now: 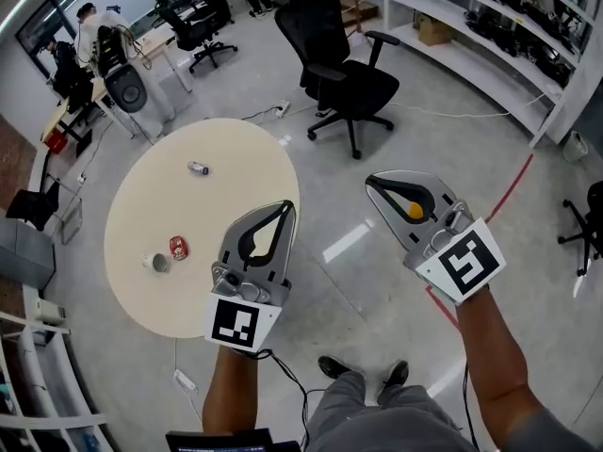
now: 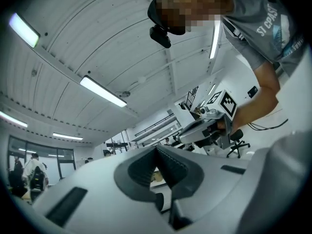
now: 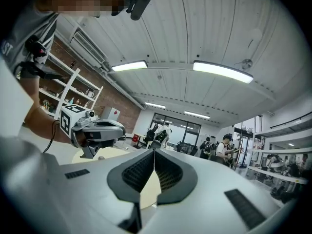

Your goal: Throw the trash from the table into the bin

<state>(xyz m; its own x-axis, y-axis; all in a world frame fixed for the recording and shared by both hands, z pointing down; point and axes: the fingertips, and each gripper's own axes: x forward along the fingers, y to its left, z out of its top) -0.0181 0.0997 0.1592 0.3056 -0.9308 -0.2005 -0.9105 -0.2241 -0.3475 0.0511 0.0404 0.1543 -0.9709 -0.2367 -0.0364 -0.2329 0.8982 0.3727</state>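
Note:
On the round cream table [image 1: 236, 172] lie three bits of trash: a small silvery piece [image 1: 198, 168] near the far side, a red wrapper [image 1: 178, 246], and a grey crumpled cup [image 1: 157, 263] near the front left. My left gripper [image 1: 287, 205] hovers at the table's right edge, shut and empty. My right gripper [image 1: 370, 181] is held over the floor to the right of the table, also shut with nothing in it. In the left gripper view its jaws [image 2: 156, 150] meet; the right gripper view shows the same [image 3: 154, 152]. No bin is in view.
A black office chair [image 1: 344, 73] stands on the floor beyond the table. White shelving [image 1: 490, 36] runs along the far right. Desks, chairs and a person [image 1: 89, 26] are at the far left. A red line [image 1: 509, 191] crosses the floor at right.

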